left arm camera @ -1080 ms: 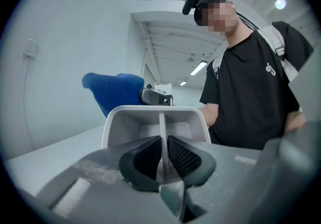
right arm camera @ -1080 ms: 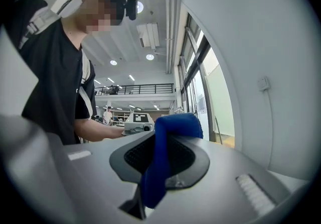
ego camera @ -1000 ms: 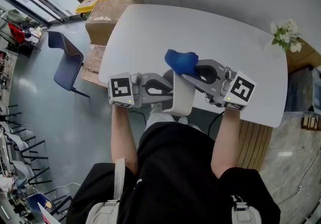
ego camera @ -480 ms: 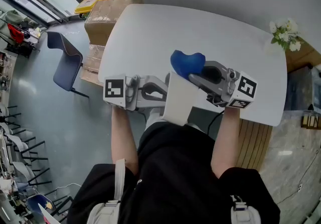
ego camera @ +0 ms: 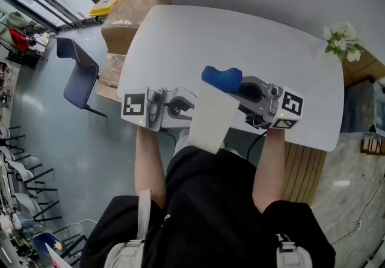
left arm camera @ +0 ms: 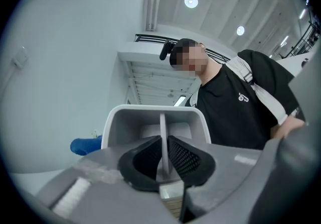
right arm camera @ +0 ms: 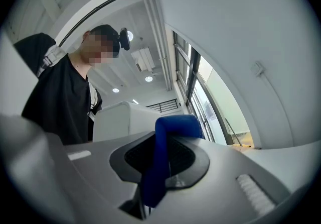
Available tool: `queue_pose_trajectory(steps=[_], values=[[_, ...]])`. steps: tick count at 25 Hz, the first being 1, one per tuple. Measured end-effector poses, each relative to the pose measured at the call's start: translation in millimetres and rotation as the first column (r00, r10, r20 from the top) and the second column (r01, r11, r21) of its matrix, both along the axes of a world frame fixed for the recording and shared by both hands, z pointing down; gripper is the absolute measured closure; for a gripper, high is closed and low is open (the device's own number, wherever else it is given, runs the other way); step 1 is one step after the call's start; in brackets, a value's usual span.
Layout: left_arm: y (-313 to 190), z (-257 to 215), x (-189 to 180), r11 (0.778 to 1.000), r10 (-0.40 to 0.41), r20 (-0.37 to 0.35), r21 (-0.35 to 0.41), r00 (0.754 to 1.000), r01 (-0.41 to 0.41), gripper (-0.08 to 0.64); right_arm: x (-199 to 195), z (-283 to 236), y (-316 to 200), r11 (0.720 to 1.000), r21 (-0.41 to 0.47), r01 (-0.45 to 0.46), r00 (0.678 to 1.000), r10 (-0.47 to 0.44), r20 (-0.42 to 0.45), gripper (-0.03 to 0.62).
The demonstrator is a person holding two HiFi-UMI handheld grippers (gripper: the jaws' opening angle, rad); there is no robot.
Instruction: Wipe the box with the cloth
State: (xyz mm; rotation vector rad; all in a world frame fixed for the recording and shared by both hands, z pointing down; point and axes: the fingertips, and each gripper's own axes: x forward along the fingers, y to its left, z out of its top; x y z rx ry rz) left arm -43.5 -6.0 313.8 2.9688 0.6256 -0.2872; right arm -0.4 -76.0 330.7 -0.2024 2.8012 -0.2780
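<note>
The white open box [ego camera: 209, 118] is held up over the table's near edge, tilted with its bottom face toward the head camera. My left gripper [ego camera: 192, 108] is shut on one thin wall of the box [left arm camera: 156, 122], which stands between its pads. My right gripper [ego camera: 236, 89] is shut on the blue cloth [ego camera: 221, 78]. The cloth rests against the box's far top edge. In the right gripper view the blue cloth [right arm camera: 165, 152] hangs out of the jaws, with the white box [right arm camera: 120, 117] just beyond. A bit of blue cloth [left arm camera: 85, 145] shows left of the box in the left gripper view.
The white oval table [ego camera: 240, 44] carries a small bunch of white flowers [ego camera: 343, 41] at its far right. Cardboard boxes [ego camera: 120, 17] and a blue chair [ego camera: 78, 71] stand on the floor to the left. The person's torso is close below the box.
The box has tipped further, so more of its flat white bottom faces up. The cloth rose along the box, then slid slightly left along its top edge. The left gripper shifted left.
</note>
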Motion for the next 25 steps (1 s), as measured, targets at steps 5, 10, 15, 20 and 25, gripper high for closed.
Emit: queue_pose_trajectory(steps=[5,10,15,20,25], values=[[-4.7,-13.4,2.4,1.000,-0.014,-0.077,0.014,0.997,0.015,0.514,0.3,10.6,0.7,0.999,-0.016,0.030,1.000,-0.030,0.001,0.537],[-21.7,-26.8,5.0,0.993,-0.111,-0.119,0.029,0.987,0.115,0.514,-4.8,11.5,5.1,0.999,-0.013,0.053,0.999,-0.053,-0.013,0.537],[-43.3,-31.3,6.2,0.972,-0.235,-0.143,-0.004,0.961,0.237,0.514,-8.2,12.2,11.2,0.996,-0.004,0.090,0.996,-0.091,-0.014,0.537],[-59.9,-29.8,1.4,0.942,-0.334,-0.140,-0.037,0.932,0.332,0.514,-14.7,11.3,16.2,0.994,-0.004,0.107,0.994,-0.107,-0.030,0.537],[-72.0,-25.9,-1.6,0.922,-0.387,-0.147,-0.047,0.910,0.385,0.514,-17.6,12.5,19.1,0.991,0.000,0.133,0.990,-0.133,-0.044,0.535]])
